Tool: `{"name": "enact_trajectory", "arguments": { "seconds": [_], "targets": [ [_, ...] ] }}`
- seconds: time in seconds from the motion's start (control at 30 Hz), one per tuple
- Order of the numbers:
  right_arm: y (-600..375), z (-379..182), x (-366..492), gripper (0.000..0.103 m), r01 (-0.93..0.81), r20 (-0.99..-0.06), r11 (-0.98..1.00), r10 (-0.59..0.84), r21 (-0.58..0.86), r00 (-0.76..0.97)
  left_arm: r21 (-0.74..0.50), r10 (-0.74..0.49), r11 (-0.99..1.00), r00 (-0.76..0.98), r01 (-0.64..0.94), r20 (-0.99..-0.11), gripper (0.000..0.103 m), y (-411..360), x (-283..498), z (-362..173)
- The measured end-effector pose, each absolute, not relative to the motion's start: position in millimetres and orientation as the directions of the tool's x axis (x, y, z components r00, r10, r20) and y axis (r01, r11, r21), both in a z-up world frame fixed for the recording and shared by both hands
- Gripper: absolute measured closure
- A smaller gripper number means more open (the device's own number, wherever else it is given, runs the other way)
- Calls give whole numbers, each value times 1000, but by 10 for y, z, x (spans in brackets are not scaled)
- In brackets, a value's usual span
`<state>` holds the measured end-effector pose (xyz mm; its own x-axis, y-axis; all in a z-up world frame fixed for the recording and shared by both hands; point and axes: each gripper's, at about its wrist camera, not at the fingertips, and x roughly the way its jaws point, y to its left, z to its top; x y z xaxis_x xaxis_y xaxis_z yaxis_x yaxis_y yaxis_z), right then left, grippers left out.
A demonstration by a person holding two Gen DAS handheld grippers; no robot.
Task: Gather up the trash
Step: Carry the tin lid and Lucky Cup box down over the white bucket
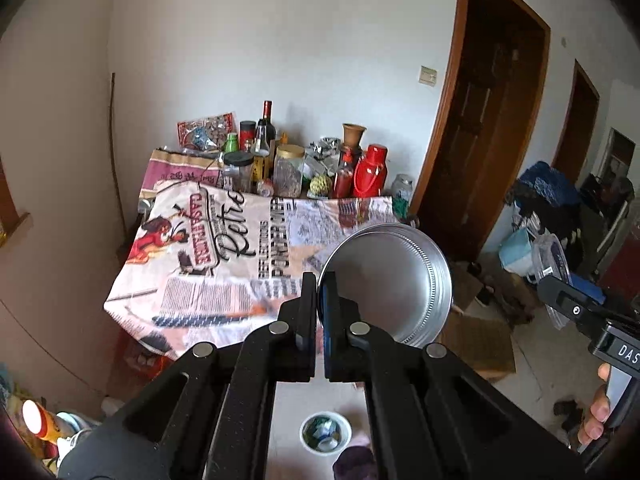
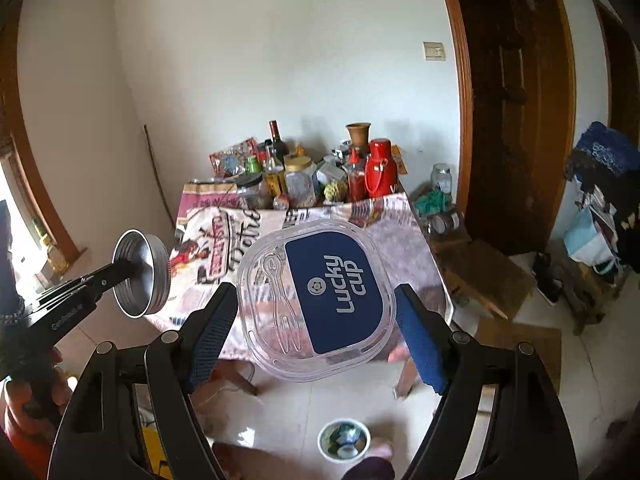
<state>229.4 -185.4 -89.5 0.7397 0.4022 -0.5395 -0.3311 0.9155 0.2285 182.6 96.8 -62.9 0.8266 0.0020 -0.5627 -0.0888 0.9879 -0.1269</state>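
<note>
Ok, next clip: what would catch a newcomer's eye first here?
Two held items dominate: the right claw grips a clear plastic lid with a blue "Lucky cup" label, and the left claw is shut on the rim of a silver metal lid. Behind them stands a table under a newspaper-print cloth, with bottles and a red thermos crowded along its far edge.

Plain pale plastered walls (image 2: 248, 60) meet in a corner behind a table covered with a printed newspaper-pattern cloth (image 1: 208, 264). Along the table's far edge stand bottles, jars and a red thermos flask (image 2: 380, 168). To the right a dark brown wooden door (image 2: 516, 112) sits in its frame, a beige wall switch (image 2: 434, 51) beside it. The floor is pale tile (image 2: 592, 364). Daylight enters from a wood-framed window (image 2: 24, 200) on the left.
</note>
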Motion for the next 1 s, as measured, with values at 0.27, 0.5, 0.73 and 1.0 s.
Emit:
{"name": "enact_trajectory", "arguments": {
  "seconds": [0.27, 0.5, 0.73, 1.0],
  "targets": [
    [-1791, -1032, 1951, 26, -302, -613, 928, 372, 219, 697, -130, -26, 989, 780, -71, -625, 102, 933, 1523, -855],
    [-1709, -1365, 1937, 26, -305, -697, 929, 362, 211, 619, -129, -21, 987, 732, -91, -681, 102, 935, 1445, -1200],
    [-1607, -2034, 2138, 26, -300, -792, 924, 362, 236, 493, -129, -27, 984, 615, -123, -788, 102, 949, 1627, -1922],
    [-1533, -2967, 2361, 26, -279, -876, 929, 334, 244, 348, -137, -52, 981, 490, -140, -870, 102, 853, 2005, -2924]
  ]
}}
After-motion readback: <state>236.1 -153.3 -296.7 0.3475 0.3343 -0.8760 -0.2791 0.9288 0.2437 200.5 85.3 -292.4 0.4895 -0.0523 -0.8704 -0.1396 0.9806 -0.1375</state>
